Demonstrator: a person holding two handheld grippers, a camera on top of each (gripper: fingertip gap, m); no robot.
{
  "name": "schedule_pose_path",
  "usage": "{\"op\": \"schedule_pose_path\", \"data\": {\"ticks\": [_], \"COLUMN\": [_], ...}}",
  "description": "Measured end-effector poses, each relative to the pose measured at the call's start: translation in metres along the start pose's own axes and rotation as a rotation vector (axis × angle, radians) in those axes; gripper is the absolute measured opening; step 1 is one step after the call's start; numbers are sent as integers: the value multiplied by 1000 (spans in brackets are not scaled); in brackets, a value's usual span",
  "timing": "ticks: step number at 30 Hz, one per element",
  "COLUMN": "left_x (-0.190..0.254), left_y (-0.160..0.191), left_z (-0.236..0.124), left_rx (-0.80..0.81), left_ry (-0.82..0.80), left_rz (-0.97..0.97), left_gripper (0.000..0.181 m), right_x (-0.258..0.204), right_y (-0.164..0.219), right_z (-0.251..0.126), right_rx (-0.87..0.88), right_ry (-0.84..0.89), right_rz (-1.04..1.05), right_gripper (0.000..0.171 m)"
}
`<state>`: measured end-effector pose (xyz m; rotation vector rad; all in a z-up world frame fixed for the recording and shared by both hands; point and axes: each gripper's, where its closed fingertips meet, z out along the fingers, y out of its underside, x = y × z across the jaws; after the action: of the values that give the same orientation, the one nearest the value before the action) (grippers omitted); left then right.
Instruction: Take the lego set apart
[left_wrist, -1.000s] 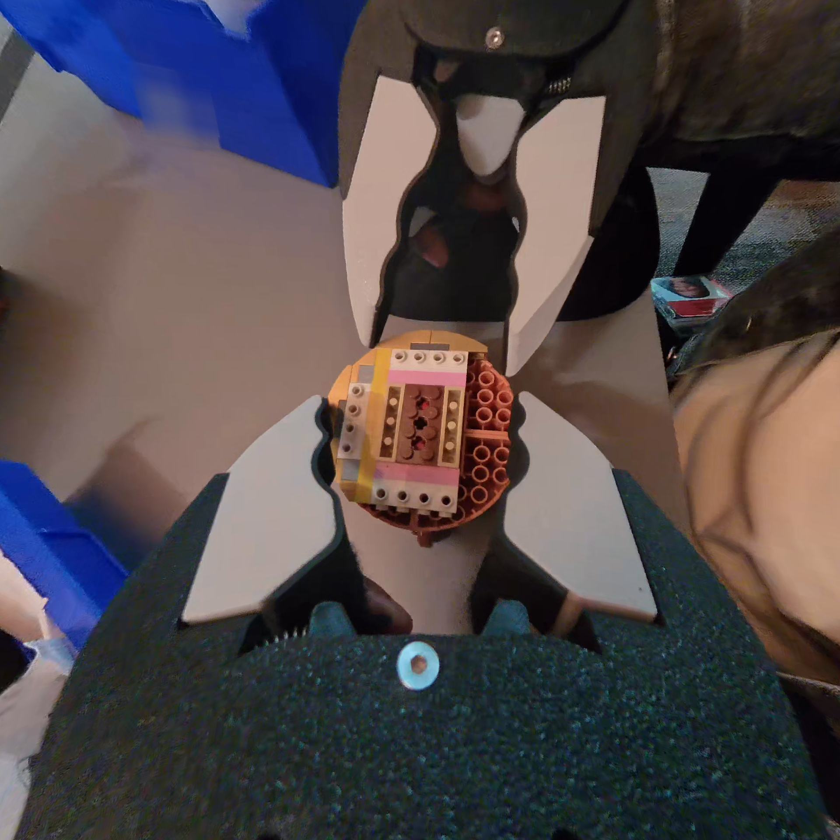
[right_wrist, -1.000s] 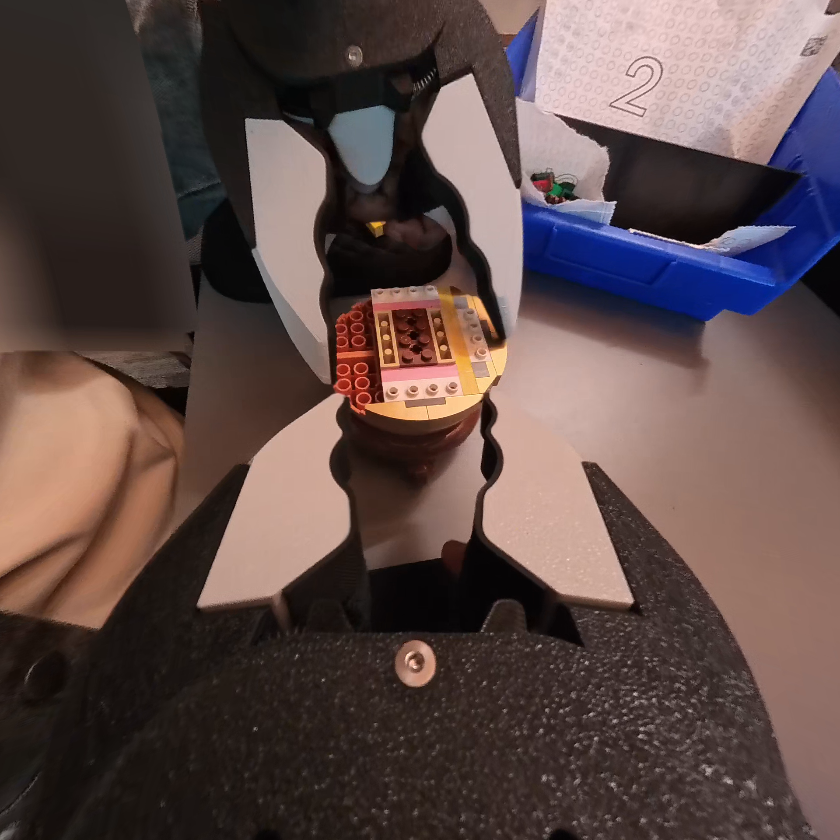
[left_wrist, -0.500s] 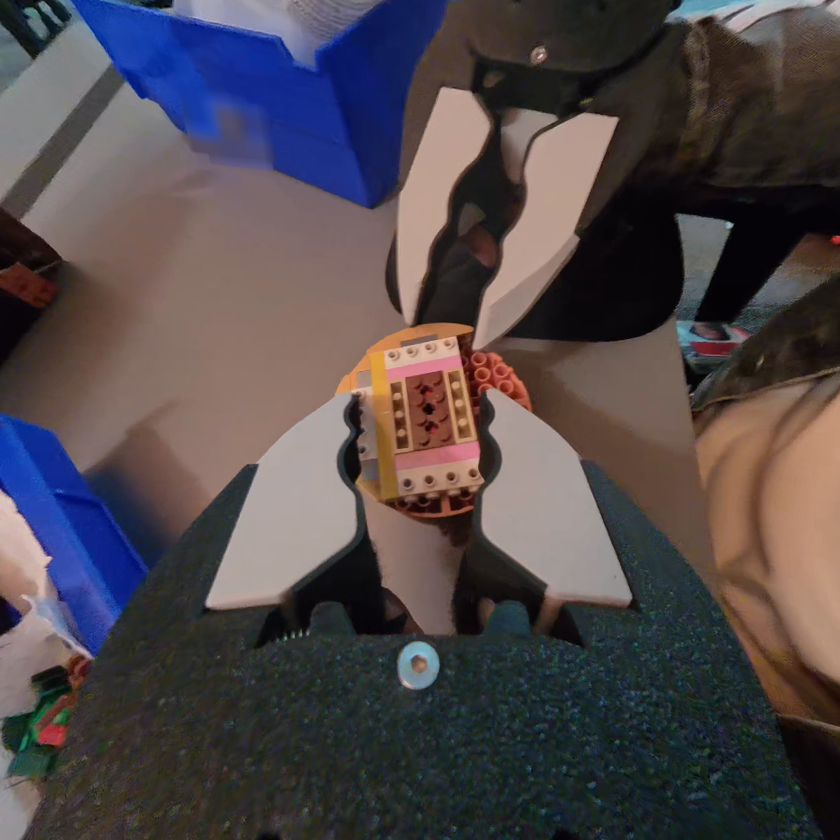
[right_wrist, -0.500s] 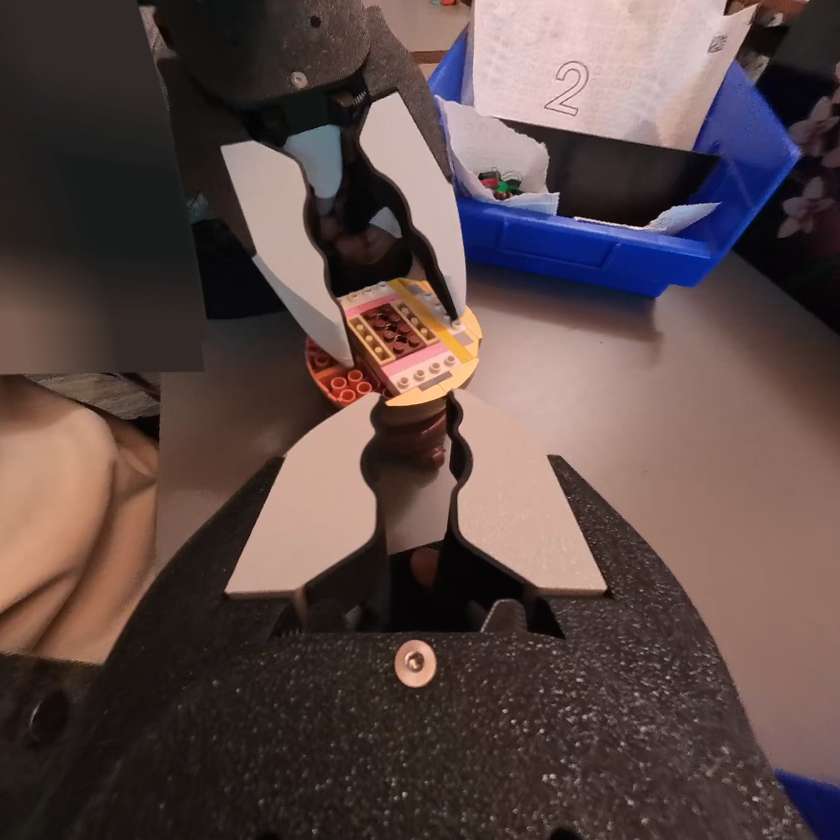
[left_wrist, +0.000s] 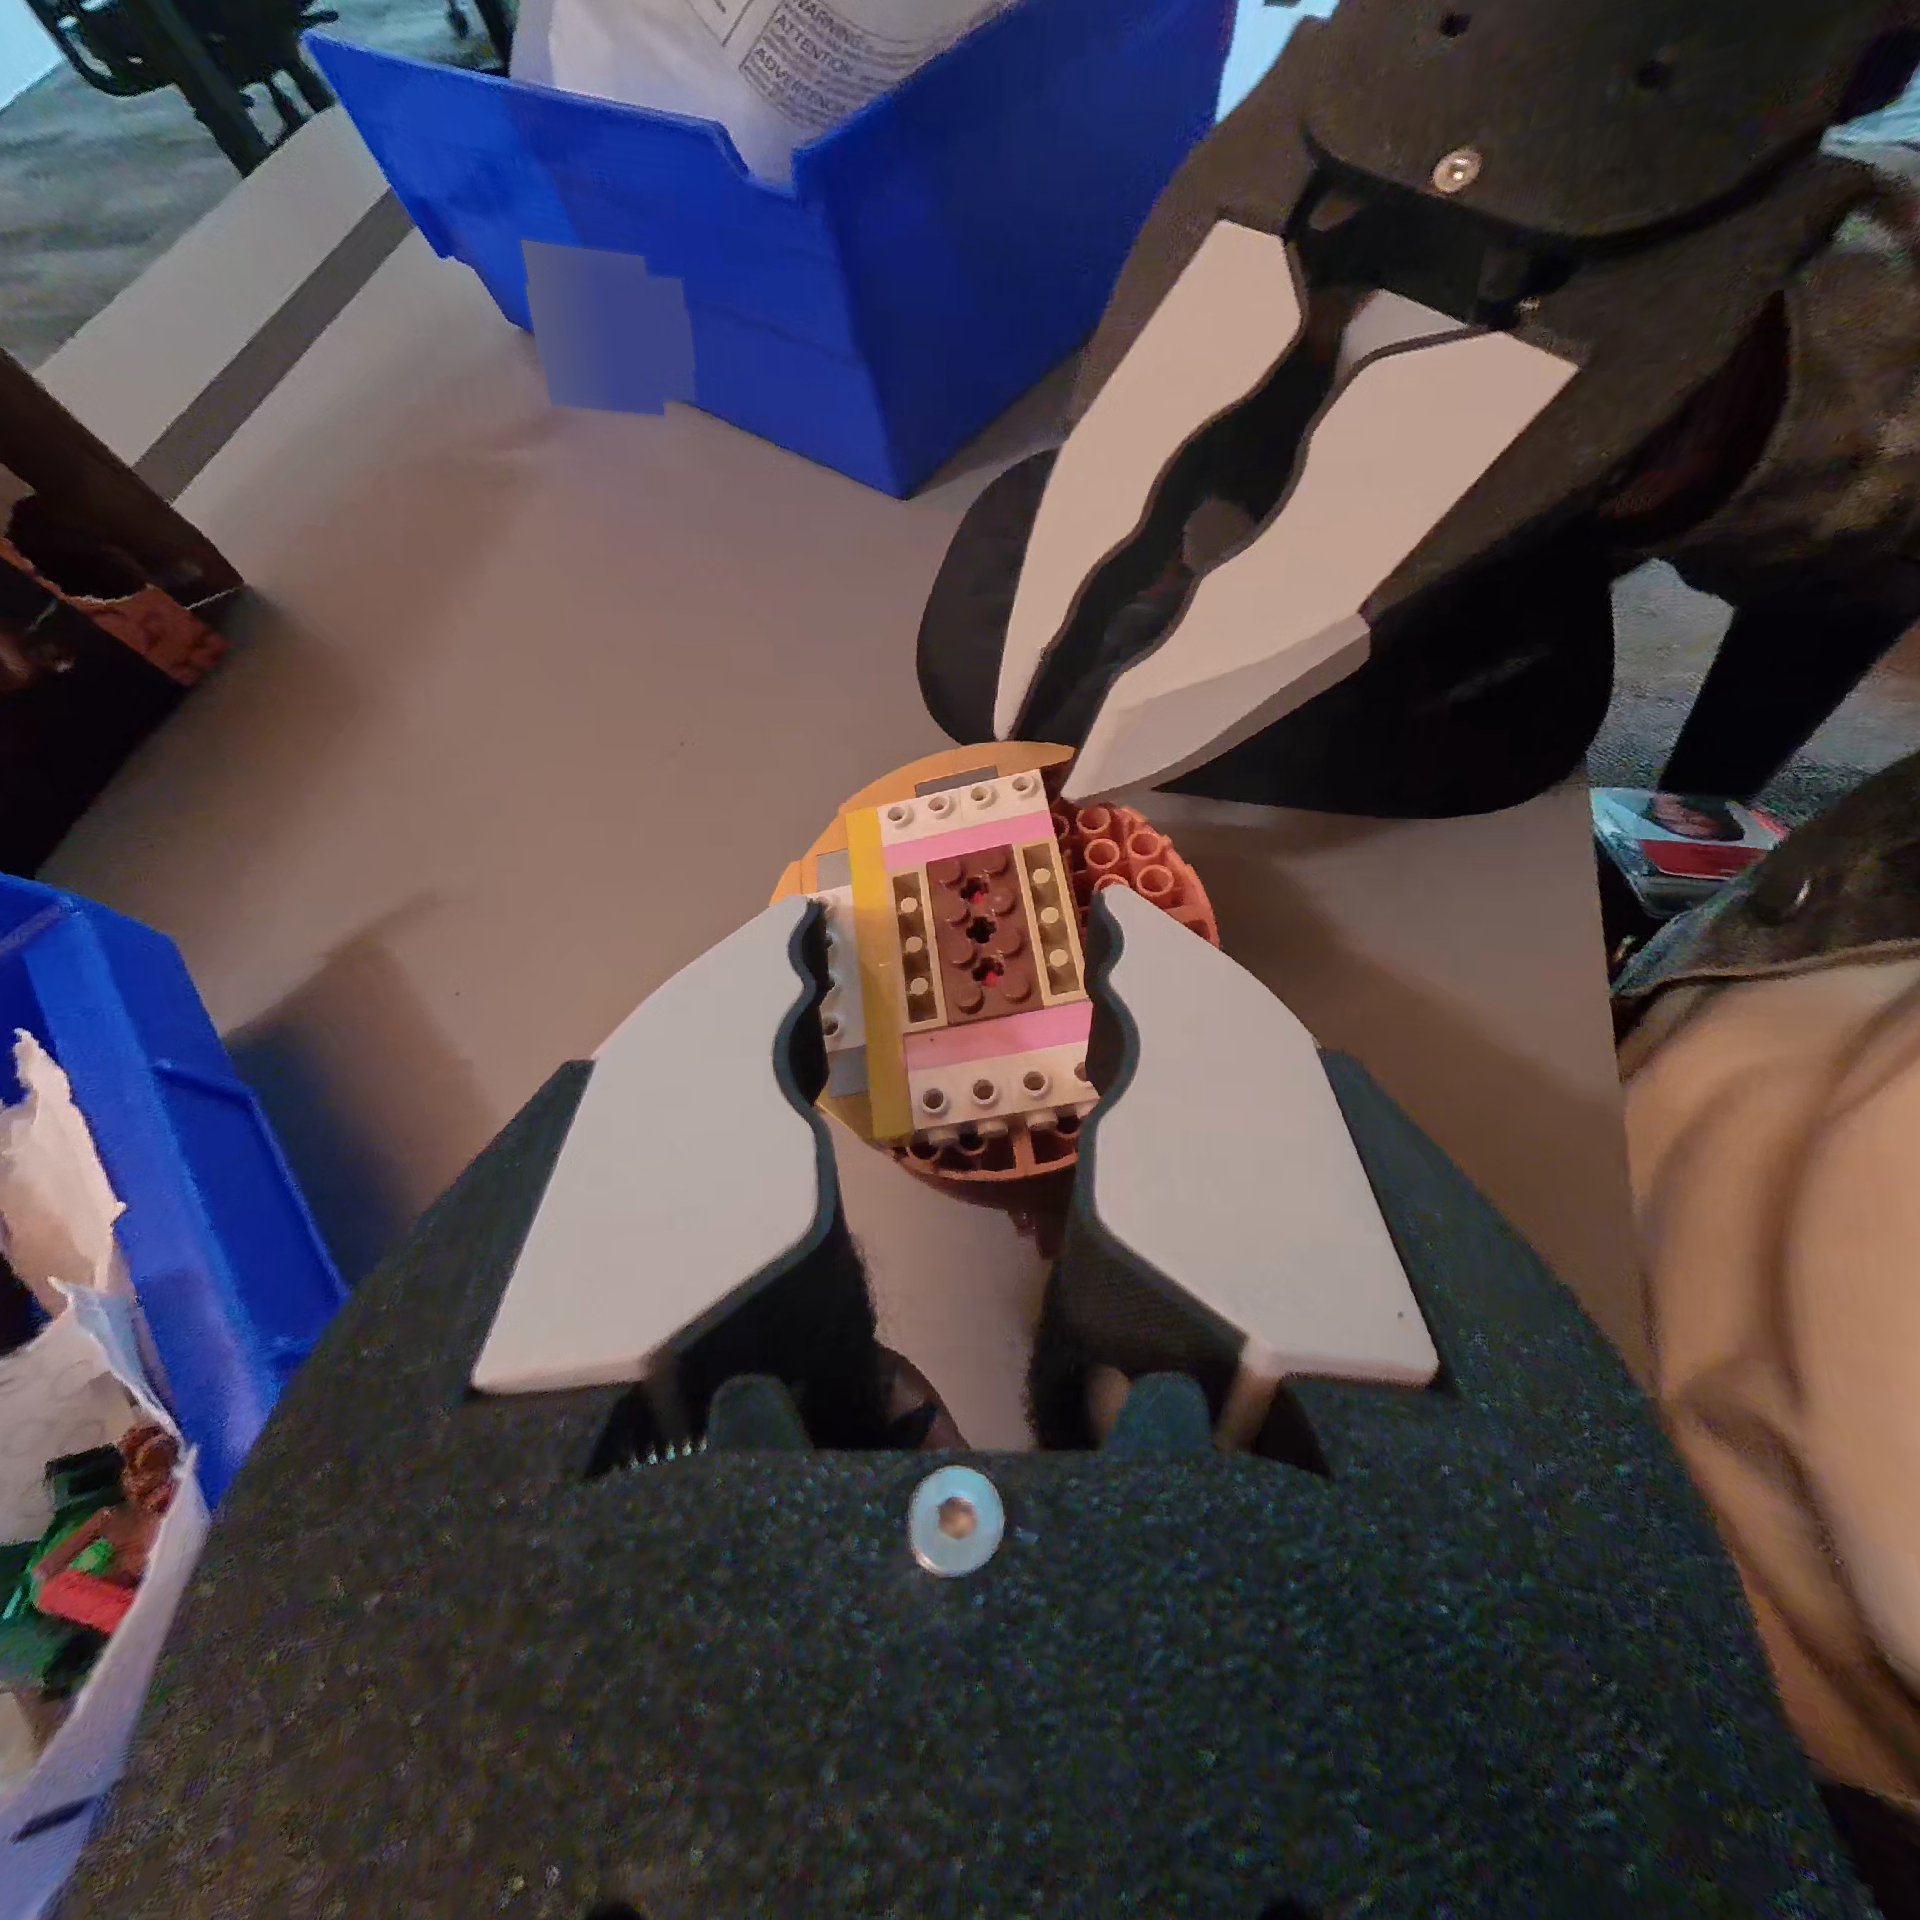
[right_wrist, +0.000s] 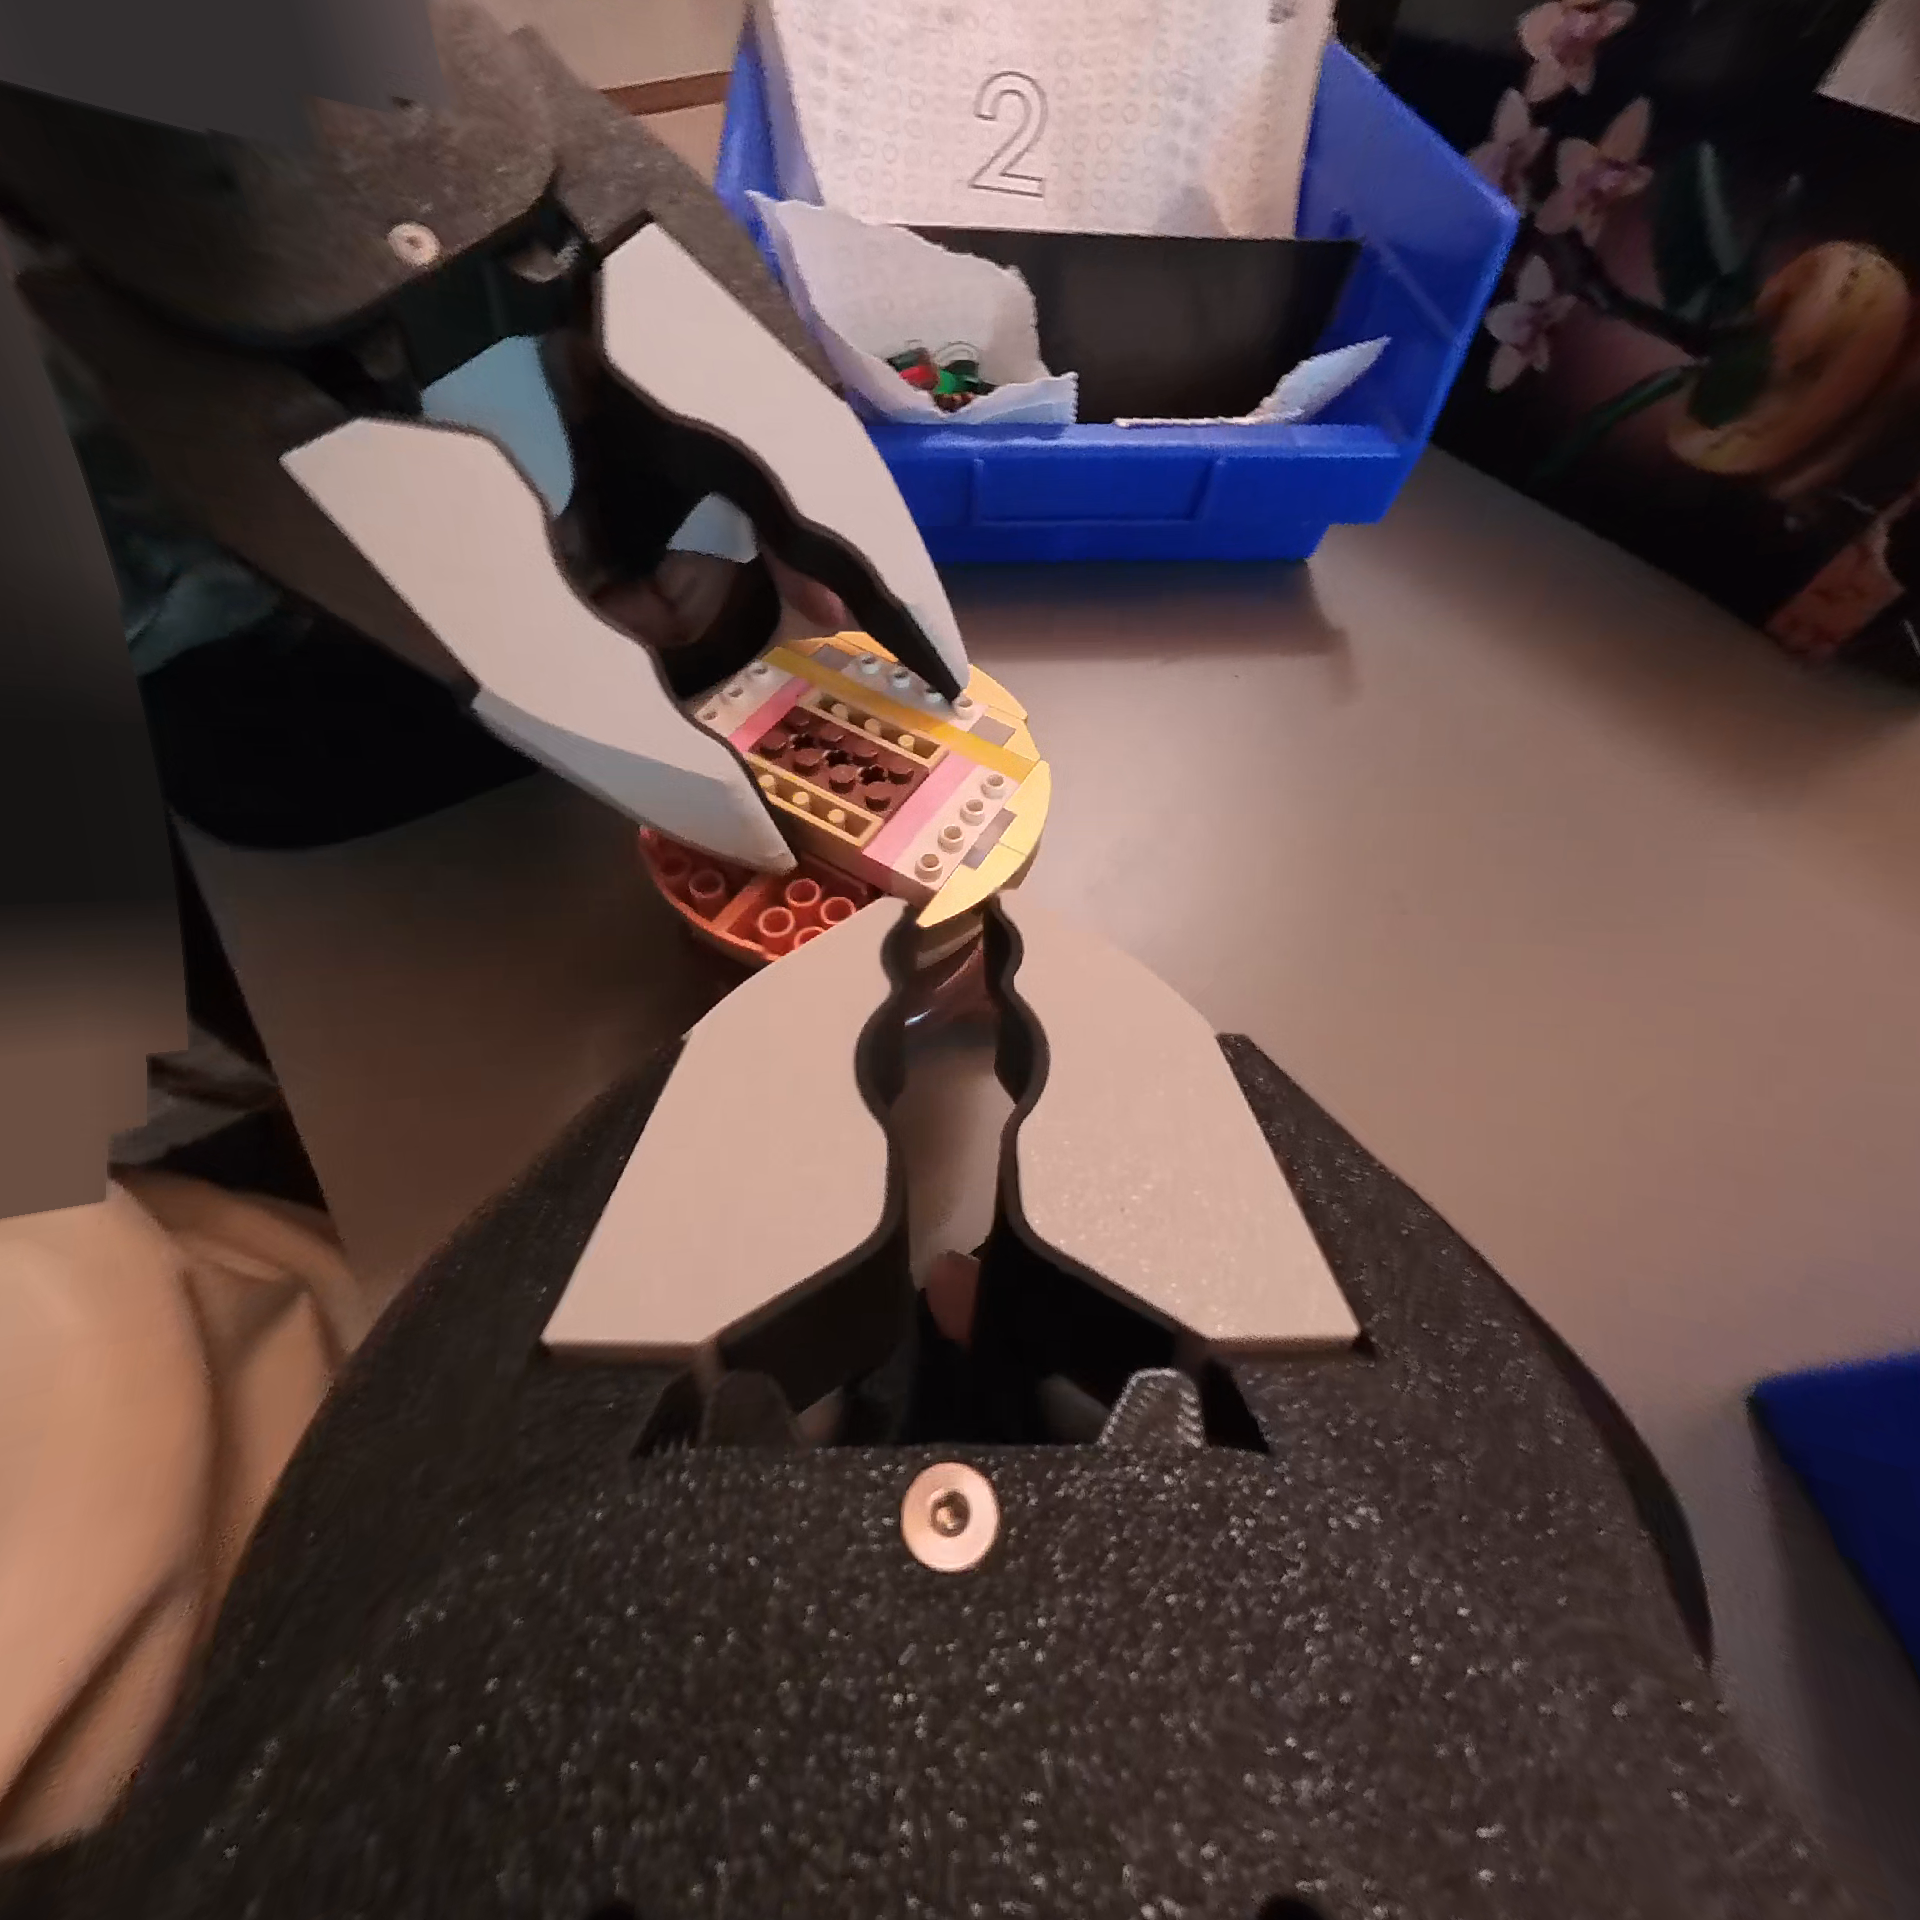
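Tan-topped lego set (left_wrist: 977, 966) pinched between left hand-held gripper (left_wrist: 951, 935) fingers; right hand-held gripper (right_wrist: 945, 920) nearly pressed together beside it.

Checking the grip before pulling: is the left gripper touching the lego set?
Touching. The right wrist view shows the left gripper with one fingertip on a top stud of the lego set and the other against its side.

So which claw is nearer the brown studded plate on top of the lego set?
Left. The left claw straddles the brown plate atop the lego set, one finger on each side. The right claw sits at the tan disc's rim, short of it.
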<state>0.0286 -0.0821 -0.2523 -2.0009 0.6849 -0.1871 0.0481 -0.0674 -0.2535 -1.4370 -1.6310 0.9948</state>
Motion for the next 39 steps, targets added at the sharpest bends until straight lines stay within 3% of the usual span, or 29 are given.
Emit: {"op": "schedule_pose_path", "data": {"ticks": [1,10,19,21,28,31,35,39], "left_x": [4,4,4,4,4,4,4,4], "left_y": [-1,-2,-2,-2,-3,-3,-3,-3], "left_z": [0,3,3,3,3,3,3,3], "left_rx": [8,11,13,21,29,46,43,53], "left_ry": [-3,-87,-103,-99,-95,-90,-90,-84], "left_rz": [10,9,17,11,15,0,1,-6], "left_gripper": [37,39,38,38,39,39,39,39], "right_x": [3,10,23,12,23,28,69,127], "right_y": [0,1,-12,-11,-23,-34,-49,-30], "right_z": [0,1,-9,0,-15,-37,-111,-180], "right_rx": [-4,-36,-185,-126,29,89,84,-66], "right_ry": [42,145,501,373,216,233,506,742], "right_rz": [19,-15,-592,-457,-184,-179,-239,-139], "right_gripper": [9,6,3,3,4,4,4,3]}}
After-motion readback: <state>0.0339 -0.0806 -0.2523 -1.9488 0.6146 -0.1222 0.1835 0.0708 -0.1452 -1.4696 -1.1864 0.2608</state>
